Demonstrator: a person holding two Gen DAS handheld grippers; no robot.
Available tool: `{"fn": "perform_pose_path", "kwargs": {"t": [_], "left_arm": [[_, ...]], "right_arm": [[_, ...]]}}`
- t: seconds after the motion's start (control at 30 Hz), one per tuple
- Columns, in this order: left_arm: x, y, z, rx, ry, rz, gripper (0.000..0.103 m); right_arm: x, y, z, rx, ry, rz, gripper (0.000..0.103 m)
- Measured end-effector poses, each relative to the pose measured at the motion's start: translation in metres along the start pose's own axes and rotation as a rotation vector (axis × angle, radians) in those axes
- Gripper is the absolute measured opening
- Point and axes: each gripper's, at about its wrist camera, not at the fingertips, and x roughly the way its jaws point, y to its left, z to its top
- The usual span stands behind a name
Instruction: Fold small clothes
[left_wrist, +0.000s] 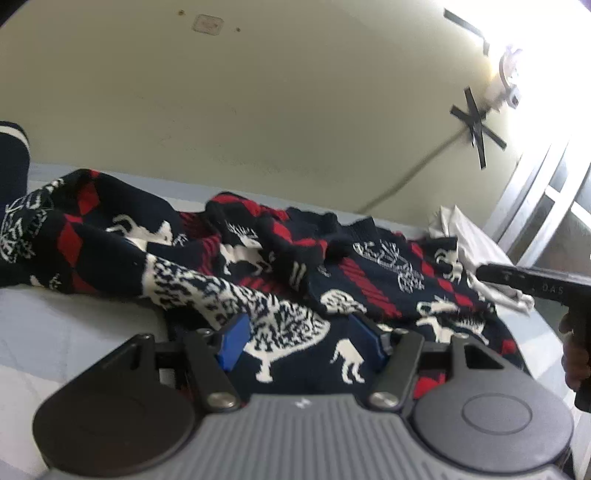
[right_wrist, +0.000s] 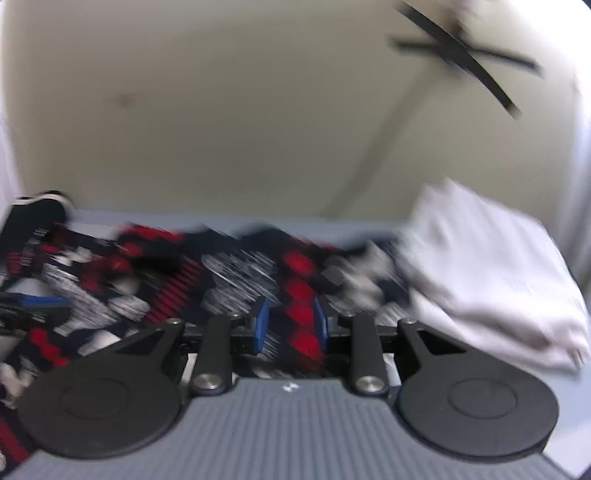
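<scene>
Left wrist: left tongs apart, hovering low over the patterned sweater, which lies crumpled on the pale blue bed. Right wrist (blurred): right tongs slightly apart over the sweater's red stripe, nothing pinched; white folded garment beside. Flatten first, pinch edges, not bulk.

One patterned sweater in navy, red and white lies rumpled on the one bed. One folded white garment sits beside it. Two grippers: the left and the right. Crossed black tape strips mark one wall.
</scene>
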Motion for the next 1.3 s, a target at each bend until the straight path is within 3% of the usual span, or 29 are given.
{"fn": "perform_pose_path", "kwargs": {"t": [0.13, 0.2, 0.33, 0.4, 0.43, 0.53, 0.67, 0.7, 0.77, 0.8, 0.87, 0.97, 1.07, 1.13, 1.23, 1.3], "left_arm": [[-0.013, 0.004, 0.006, -0.002, -0.046, 0.015, 0.06], [-0.025, 0.011, 0.012, 0.003, -0.097, 0.042, 0.06], [-0.055, 0.042, 0.027, -0.049, -0.218, 0.149, 0.061], [-0.064, 0.065, 0.033, -0.128, -0.244, 0.188, 0.061], [-0.069, 0.077, 0.036, -0.175, -0.253, 0.202, 0.061], [-0.083, 0.107, 0.039, -0.293, -0.284, 0.249, 0.061], [-0.104, 0.13, 0.04, -0.399, -0.341, 0.275, 0.061], [-0.108, 0.131, 0.039, -0.41, -0.356, 0.268, 0.061], [-0.114, 0.128, 0.039, -0.403, -0.381, 0.258, 0.061], [-0.115, 0.124, 0.039, -0.391, -0.388, 0.255, 0.061], [-0.116, 0.115, 0.039, -0.36, -0.392, 0.244, 0.061], [-0.141, 0.105, 0.041, -0.312, -0.483, 0.283, 0.061], [-0.188, 0.109, 0.035, -0.316, -0.657, 0.375, 0.061], [-0.216, 0.116, 0.027, -0.334, -0.747, 0.481, 0.062], [-0.232, 0.138, 0.013, -0.425, -0.798, 0.612, 0.062], [-0.227, 0.153, 0.01, -0.495, -0.772, 0.635, 0.06]], "right_arm": [[0.032, 0.065, 0.017, -0.238, 0.009, 0.034, 0.034], [0.058, 0.097, 0.018, -0.369, 0.02, 0.0, 0.038], [0.101, 0.145, -0.001, -0.769, -0.022, -0.103, 0.046], [0.108, 0.16, -0.004, -0.865, -0.006, -0.072, 0.036], [0.109, 0.163, -0.003, -0.878, 0.015, -0.055, 0.005], [0.095, 0.162, 0.004, -0.889, 0.033, -0.087, 0.007], [0.062, 0.147, -0.011, -1.023, 0.028, -0.25, 0.008], [0.059, 0.143, -0.017, -1.061, 0.057, -0.271, 0.013], [0.053, 0.135, -0.029, -1.096, 0.148, -0.23, 0.039], [0.047, 0.132, -0.032, -1.101, 0.173, -0.201, 0.047], [0.033, 0.13, -0.027, -1.084, 0.166, -0.187, 0.047], [-0.001, 0.136, 0.013, -0.903, 0.09, -0.091, 0.047], [-0.024, 0.165, 0.05, -0.735, 0.0, 0.107, 0.047], [-0.026, 0.193, 0.063, -0.64, -0.008, 0.266, 0.047], [0.001, 0.235, 0.07, -0.408, 0.099, 0.521, 0.047], [0.038, 0.268, 0.062, -0.281, 0.195, 0.598, 0.049]]}}
